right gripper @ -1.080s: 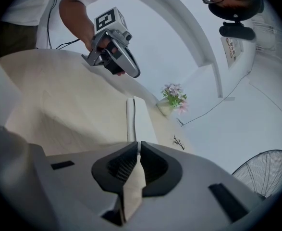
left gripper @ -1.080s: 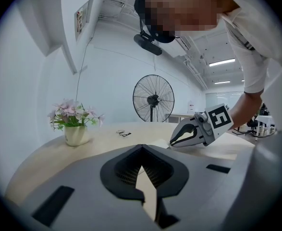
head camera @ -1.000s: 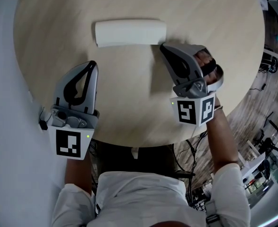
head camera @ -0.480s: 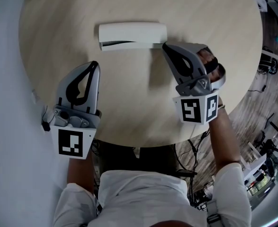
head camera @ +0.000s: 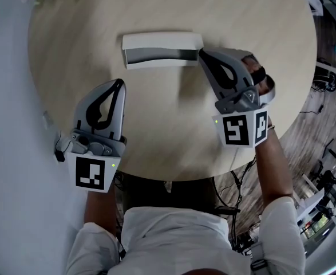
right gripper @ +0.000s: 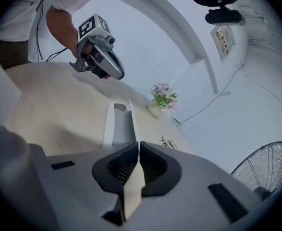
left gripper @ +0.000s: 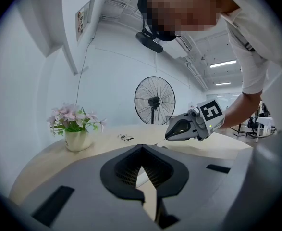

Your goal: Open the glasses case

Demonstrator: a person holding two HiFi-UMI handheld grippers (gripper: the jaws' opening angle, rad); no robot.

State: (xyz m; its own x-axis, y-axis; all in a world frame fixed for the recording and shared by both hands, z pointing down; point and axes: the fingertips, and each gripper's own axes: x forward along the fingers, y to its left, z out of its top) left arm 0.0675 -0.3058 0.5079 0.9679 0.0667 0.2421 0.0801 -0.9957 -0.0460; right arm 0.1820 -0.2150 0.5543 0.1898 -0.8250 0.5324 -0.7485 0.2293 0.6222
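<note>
The white glasses case (head camera: 162, 49) lies across the far middle of the round table (head camera: 156, 130), its lid raised so the grey inside shows. My right gripper (head camera: 201, 51) is at the case's right end, shut on the thin edge of the lid. In the right gripper view that lid edge (right gripper: 131, 124) runs straight into my right gripper (right gripper: 137, 146) between the closed jaws. My left gripper (head camera: 119, 83) hovers shut and empty over the table, in front of the case's left end and apart from it. Its jaws meet at the tip in the left gripper view (left gripper: 141, 149).
A pot of pink flowers (left gripper: 76, 129) stands at the table's far left edge. A pair of glasses (left gripper: 124, 137) lies at the far side. A standing fan (left gripper: 154, 100) is beyond the table. The table's edge curves close in front of both grippers.
The case's lid has lifted from a thin slit to a wide gap showing the grey inside. My right gripper has stayed at the case's right end; the left has hardly moved.
</note>
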